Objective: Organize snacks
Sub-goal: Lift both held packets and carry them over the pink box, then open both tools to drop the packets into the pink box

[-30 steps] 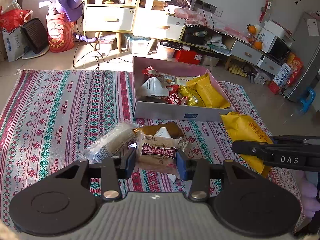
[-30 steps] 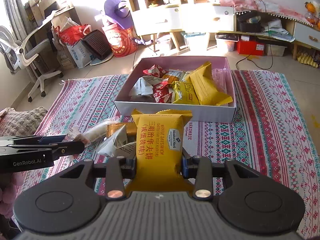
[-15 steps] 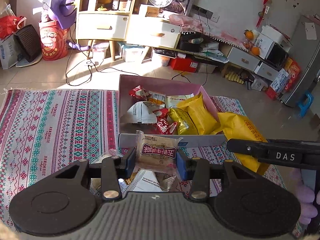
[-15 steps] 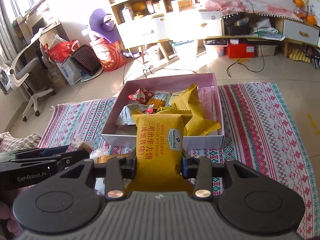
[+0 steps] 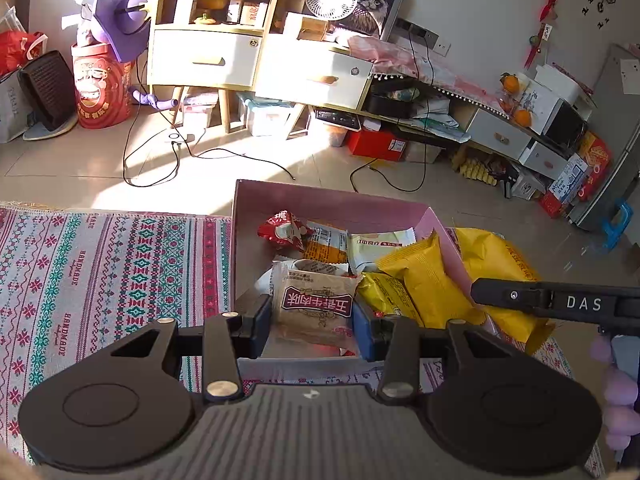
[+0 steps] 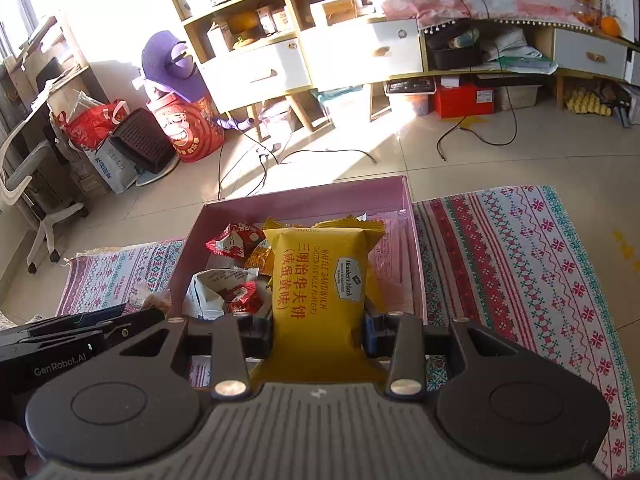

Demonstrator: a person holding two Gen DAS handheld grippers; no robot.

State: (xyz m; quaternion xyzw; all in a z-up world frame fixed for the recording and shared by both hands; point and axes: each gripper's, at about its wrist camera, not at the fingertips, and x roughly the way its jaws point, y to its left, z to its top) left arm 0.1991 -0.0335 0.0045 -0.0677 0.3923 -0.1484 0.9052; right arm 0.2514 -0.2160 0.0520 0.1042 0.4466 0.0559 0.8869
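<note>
Grippers both loaded. Left gripper (image 5: 312,316) clamps a beige pastry packet (image 5: 314,306) by its sides, held above the near end of the pink box (image 5: 332,200). Right gripper (image 6: 316,330) clamps a yellow waffle sandwich pack (image 6: 320,280), upright over the same box. Red, white and yellow snacks (image 5: 424,280) lie inside; patterned rug (image 5: 100,264) underneath.

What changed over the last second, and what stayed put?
Both grippers carried their packets forward from above the rug to over the pink box: the left gripper with the beige pastry packet, the right gripper with the yellow waffle packet. Both grips stayed clamped; nothing was released. The box and its snacks look unmoved.
</note>
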